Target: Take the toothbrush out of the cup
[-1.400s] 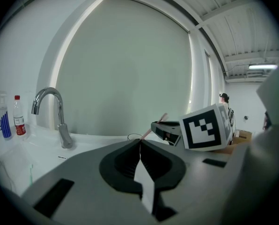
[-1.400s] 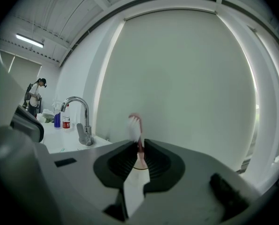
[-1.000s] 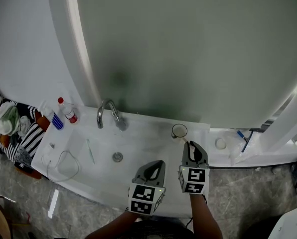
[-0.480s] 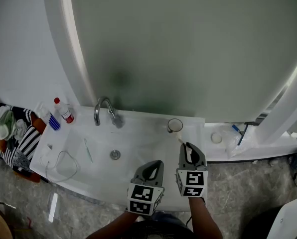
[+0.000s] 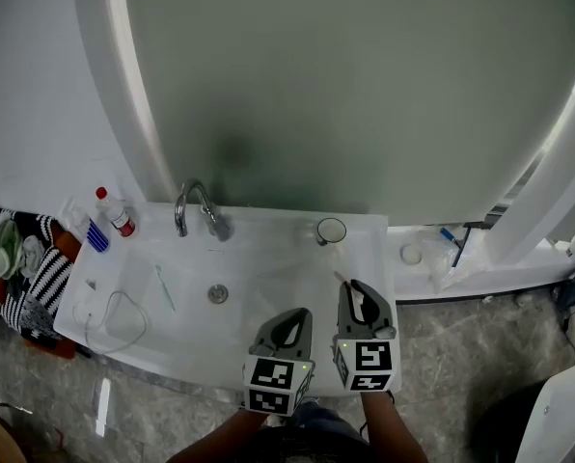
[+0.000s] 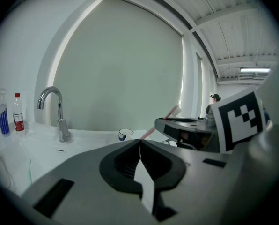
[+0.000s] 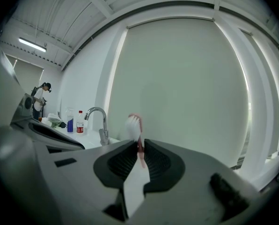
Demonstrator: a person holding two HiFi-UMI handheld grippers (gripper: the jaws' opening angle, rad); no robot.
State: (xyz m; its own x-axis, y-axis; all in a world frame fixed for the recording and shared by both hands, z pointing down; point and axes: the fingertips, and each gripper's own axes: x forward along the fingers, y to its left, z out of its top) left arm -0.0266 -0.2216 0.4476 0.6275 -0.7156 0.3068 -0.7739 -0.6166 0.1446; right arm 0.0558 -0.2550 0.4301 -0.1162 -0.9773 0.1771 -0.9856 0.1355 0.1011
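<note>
The right gripper [image 7: 140, 146] is pinching the toothbrush [image 7: 134, 124] by its thin handle, well clear of the cup [image 5: 331, 231]. The left gripper [image 6: 140, 142] is sitting shut, empty. The brush is risking pivoting or slipping from that narrow pinch.

From the drain [image 5: 217, 293], the sink [image 5: 278, 263] lies open toward three and six o'clock. In the way are the tap [image 5: 193, 208] at twelve, cup [image 5: 331, 231] at two, bottles [image 5: 121, 220] at ten and a looped cord [image 5: 114, 314] at nine.

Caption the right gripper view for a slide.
Right gripper shut on the pink toothbrush, brush head sticking up past the jaws; faucet behind at left.
</note>
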